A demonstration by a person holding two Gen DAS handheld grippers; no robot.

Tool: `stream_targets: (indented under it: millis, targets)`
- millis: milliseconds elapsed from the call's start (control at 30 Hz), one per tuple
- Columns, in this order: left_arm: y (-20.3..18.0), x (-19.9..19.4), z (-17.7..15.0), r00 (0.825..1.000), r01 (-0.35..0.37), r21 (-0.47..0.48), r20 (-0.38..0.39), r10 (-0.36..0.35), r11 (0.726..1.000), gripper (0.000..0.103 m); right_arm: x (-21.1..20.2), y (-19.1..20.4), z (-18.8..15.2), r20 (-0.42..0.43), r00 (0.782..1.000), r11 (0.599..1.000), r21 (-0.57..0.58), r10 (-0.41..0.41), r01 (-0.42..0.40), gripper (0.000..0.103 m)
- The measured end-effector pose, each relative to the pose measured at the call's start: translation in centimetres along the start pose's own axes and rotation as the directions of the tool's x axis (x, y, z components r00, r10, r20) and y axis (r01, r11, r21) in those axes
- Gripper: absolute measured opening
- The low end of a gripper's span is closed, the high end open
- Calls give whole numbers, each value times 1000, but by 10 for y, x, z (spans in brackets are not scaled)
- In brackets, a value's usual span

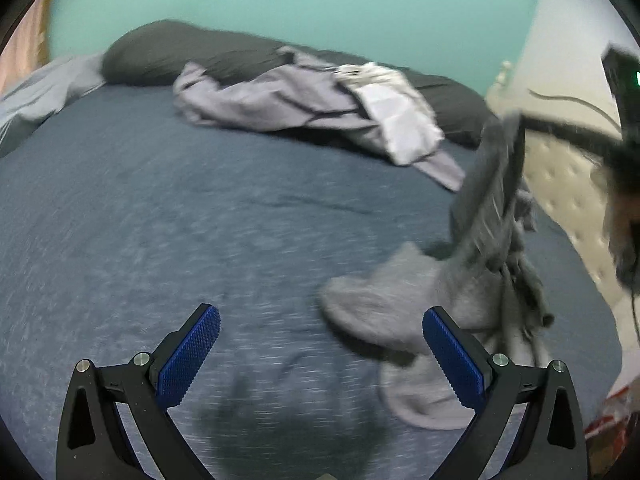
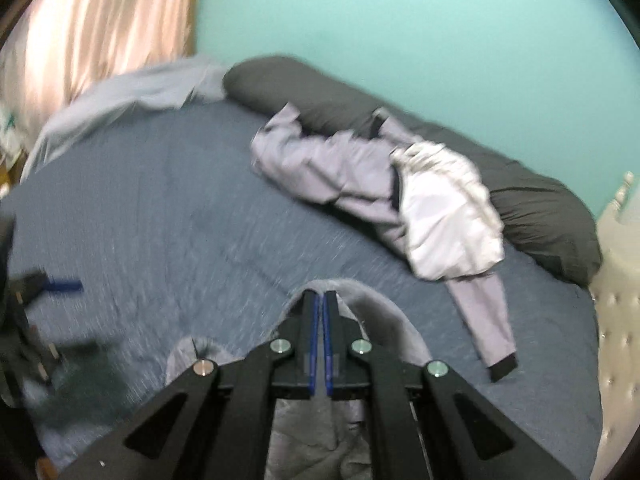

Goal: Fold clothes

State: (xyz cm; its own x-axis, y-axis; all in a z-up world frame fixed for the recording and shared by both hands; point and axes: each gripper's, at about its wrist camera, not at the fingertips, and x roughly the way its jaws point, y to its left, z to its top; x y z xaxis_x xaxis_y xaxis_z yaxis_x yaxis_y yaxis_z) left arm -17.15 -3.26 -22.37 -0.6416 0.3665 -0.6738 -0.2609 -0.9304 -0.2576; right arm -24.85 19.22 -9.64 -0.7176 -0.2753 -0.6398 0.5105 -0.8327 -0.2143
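Note:
A grey fleece garment hangs from the upper right of the left wrist view, its lower part bunched on the blue bed. My right gripper is shut on this grey garment and holds it up off the bed. My left gripper is open and empty just above the bed, the garment touching its right finger. A lavender jacket and a white garment lie crumpled near the dark pillows; both show in the right wrist view too, the jacket and the white piece.
Dark grey pillows line the head of the bed under a teal wall. A light blue blanket is bunched at the far left by a pink curtain. A cream tufted bed frame edges the right side.

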Motion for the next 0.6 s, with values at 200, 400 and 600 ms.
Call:
stream_targets:
  millis: [200, 400, 600]
  targets:
    - [-38, 2, -4, 999, 43, 63, 18, -44, 997, 103, -57, -27, 11, 35, 999, 999, 42, -28, 27, 2]
    - [-51, 15, -3, 998, 54, 71, 18, -56, 996, 103, -73, -40, -5, 34, 999, 997, 78, -21, 19, 2]
    - [-64, 35, 2, 999, 37, 101, 18, -39, 994, 103, -70, -49, -16, 30, 1000, 993, 118, -9, 5, 2]
